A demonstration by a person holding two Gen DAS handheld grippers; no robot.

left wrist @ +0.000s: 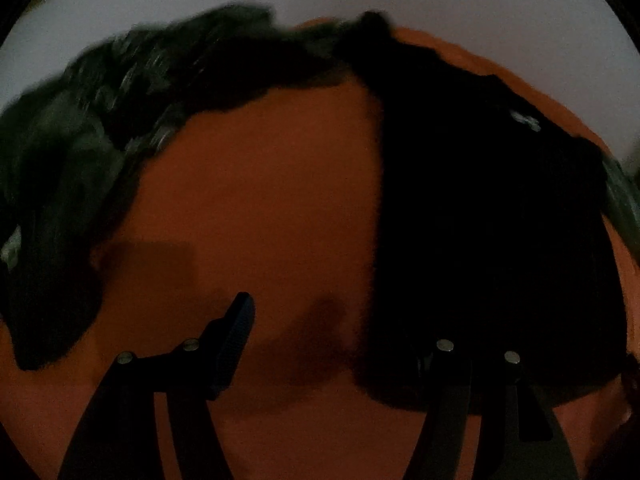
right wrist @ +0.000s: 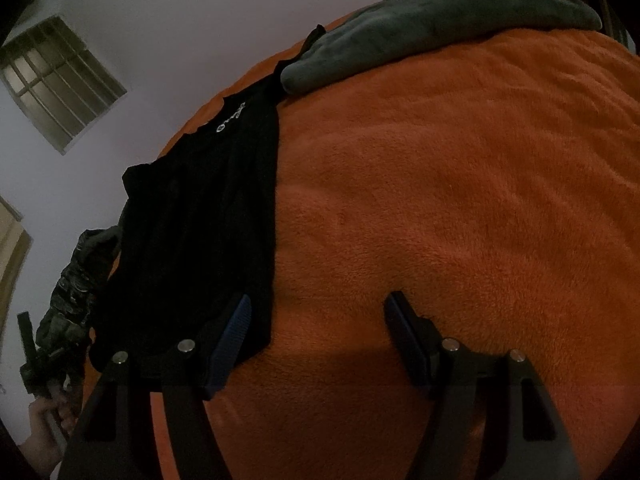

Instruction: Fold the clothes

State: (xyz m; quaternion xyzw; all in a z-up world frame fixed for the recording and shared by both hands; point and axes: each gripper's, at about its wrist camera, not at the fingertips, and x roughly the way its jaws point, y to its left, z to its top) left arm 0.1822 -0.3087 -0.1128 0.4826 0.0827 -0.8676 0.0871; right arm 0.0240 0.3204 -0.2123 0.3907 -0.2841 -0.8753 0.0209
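With both the left gripper (left wrist: 332, 340) and right gripper (right wrist: 316, 320) spread wide and empty, the limp, light black cotton shirt (right wrist: 208, 216) is best pinched at its hem corners.

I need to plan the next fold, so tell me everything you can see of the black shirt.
The black shirt lies flat on the orange fleece blanket, folded into a long narrow strip with one straight edge. It looks like soft knit fabric, with small white print near its far end. A grey garment overlaps that far end. The open right gripper hovers at the near hem; contact is unclear.
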